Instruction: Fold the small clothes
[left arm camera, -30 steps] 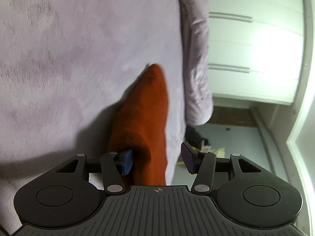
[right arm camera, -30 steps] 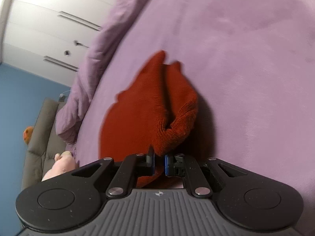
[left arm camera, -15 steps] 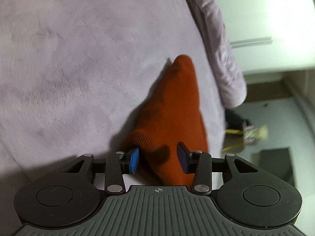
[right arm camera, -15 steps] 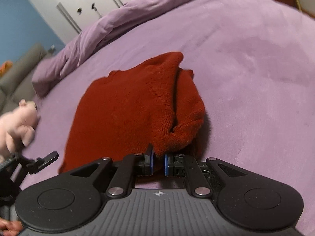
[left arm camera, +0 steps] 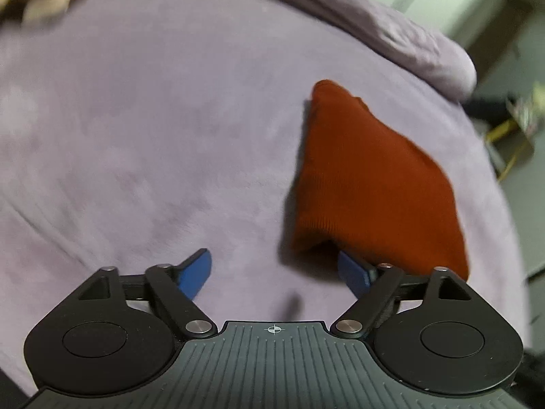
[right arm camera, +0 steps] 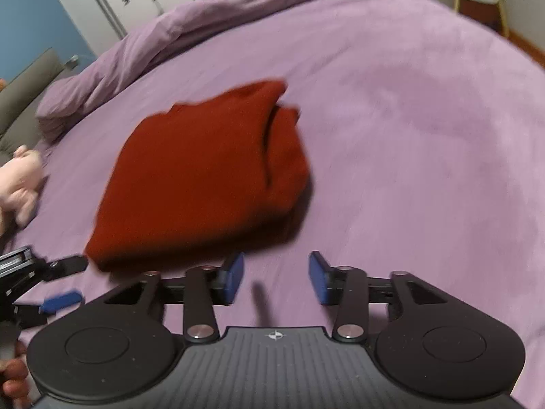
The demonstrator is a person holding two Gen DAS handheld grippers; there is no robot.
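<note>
A rust-red knitted garment (right arm camera: 204, 177) lies folded in a thick pad on the purple bed cover (right arm camera: 425, 119). My right gripper (right arm camera: 276, 277) hovers just in front of its near edge, jaws opening, with only bed cover between the blue pads. In the left wrist view the same garment (left arm camera: 368, 184) lies to the right. My left gripper (left arm camera: 276, 272) is opening wide, nothing between its pads; its right pad (left arm camera: 354, 272) sits at the garment's near corner. The left gripper (right arm camera: 59, 281) also shows at the left edge of the right wrist view.
A bunched purple duvet (right arm camera: 163, 44) runs along the far side of the bed. A pink soft toy (right arm camera: 20, 177) lies at the left. White wardrobe doors (right arm camera: 143, 3) and a blue wall stand behind. The bed's edge drops off at the right of the left wrist view (left arm camera: 500, 204).
Both grippers have let go of the red garment and opened. They have drawn back and up, and the garment now lies folded on the bed. The left view has rolled strongly.
</note>
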